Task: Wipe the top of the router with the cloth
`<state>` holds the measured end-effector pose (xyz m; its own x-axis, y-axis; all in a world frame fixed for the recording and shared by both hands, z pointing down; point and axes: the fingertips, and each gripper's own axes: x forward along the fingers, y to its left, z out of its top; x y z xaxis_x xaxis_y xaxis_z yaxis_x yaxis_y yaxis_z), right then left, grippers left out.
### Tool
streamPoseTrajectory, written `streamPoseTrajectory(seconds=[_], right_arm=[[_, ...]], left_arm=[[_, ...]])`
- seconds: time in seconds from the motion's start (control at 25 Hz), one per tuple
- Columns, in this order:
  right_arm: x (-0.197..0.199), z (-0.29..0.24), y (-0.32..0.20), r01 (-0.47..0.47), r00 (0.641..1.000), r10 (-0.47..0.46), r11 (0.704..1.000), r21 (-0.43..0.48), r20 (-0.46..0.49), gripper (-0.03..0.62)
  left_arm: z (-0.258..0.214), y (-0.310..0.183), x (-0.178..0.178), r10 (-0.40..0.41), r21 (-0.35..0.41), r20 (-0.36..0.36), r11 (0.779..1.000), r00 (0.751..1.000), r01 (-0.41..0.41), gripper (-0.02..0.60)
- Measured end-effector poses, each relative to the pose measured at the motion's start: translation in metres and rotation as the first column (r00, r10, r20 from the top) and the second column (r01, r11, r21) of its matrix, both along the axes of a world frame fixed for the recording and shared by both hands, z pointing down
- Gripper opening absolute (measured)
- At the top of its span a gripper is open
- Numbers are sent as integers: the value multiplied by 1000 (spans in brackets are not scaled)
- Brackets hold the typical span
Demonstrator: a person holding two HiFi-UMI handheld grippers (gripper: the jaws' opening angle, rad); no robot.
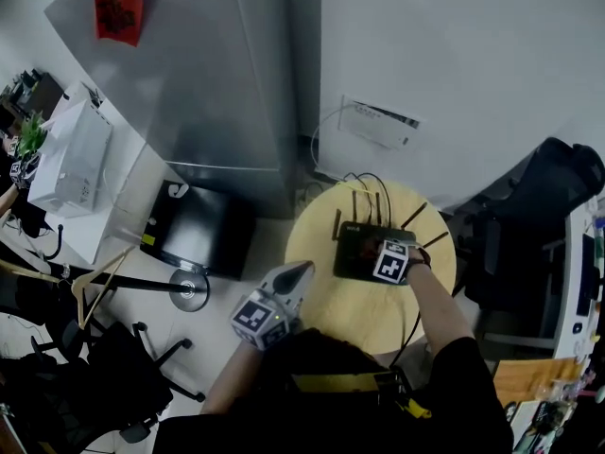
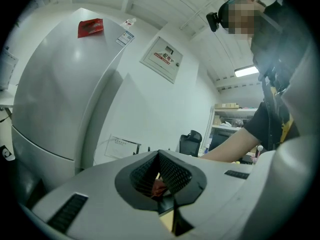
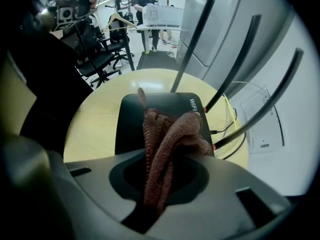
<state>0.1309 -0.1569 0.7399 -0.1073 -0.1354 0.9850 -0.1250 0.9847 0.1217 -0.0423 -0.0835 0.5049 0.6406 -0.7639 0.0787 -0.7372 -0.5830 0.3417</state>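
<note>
here the right tool (image 3: 156, 184) pinches the cloth (image 3: 170, 134), hiding part of the router (image 3: 131, 119); left tool (image 2: 160, 156) closed.

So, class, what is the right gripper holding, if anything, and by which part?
The brown cloth, pinched by a bunched fold; its free part lies over the router.

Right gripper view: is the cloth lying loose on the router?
No, the right gripper grips the cloth between its jaws, over the router.
</note>
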Motion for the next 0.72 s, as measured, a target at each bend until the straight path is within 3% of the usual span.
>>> streamPoseTrajectory(seconds=[0.72], right_arm=[[-2, 1, 67, -35, 997, 37, 999, -36, 72, 64]], left_arm=[[-3, -13, 51, 207, 5, -17, 978, 978, -207, -9]])
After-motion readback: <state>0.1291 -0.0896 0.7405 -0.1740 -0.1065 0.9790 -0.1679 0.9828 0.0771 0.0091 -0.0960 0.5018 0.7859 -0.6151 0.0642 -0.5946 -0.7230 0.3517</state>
